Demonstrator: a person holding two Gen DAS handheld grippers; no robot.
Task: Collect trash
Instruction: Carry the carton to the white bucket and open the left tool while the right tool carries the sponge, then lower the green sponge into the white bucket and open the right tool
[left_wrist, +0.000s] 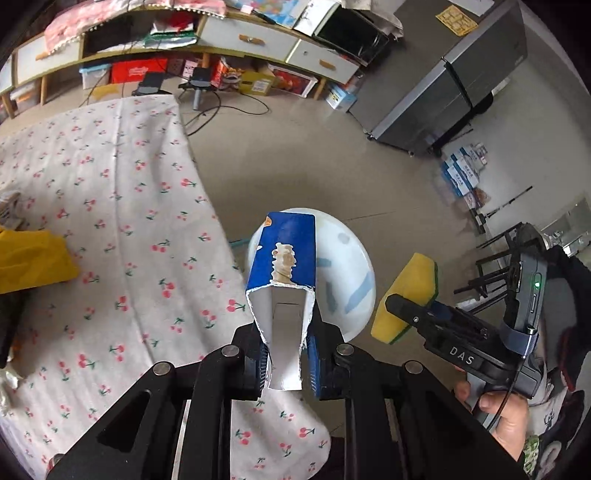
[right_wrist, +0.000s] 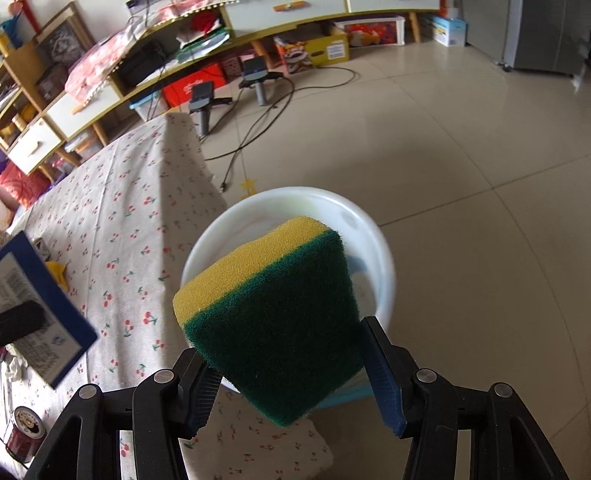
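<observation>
The bin is largely hidden behind the sponge. The carton is blurred and cut off at the left edge.

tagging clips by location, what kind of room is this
Probably a lived-in home room: a cherry-print tablecloth on a table, a long low cabinet with drawers and boxes beneath, a tiled floor.

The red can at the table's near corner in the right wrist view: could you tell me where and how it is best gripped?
Grip the red can around its round side wall, coming from above the table: it looks upright, top showing. Both grippers are full now.
</observation>
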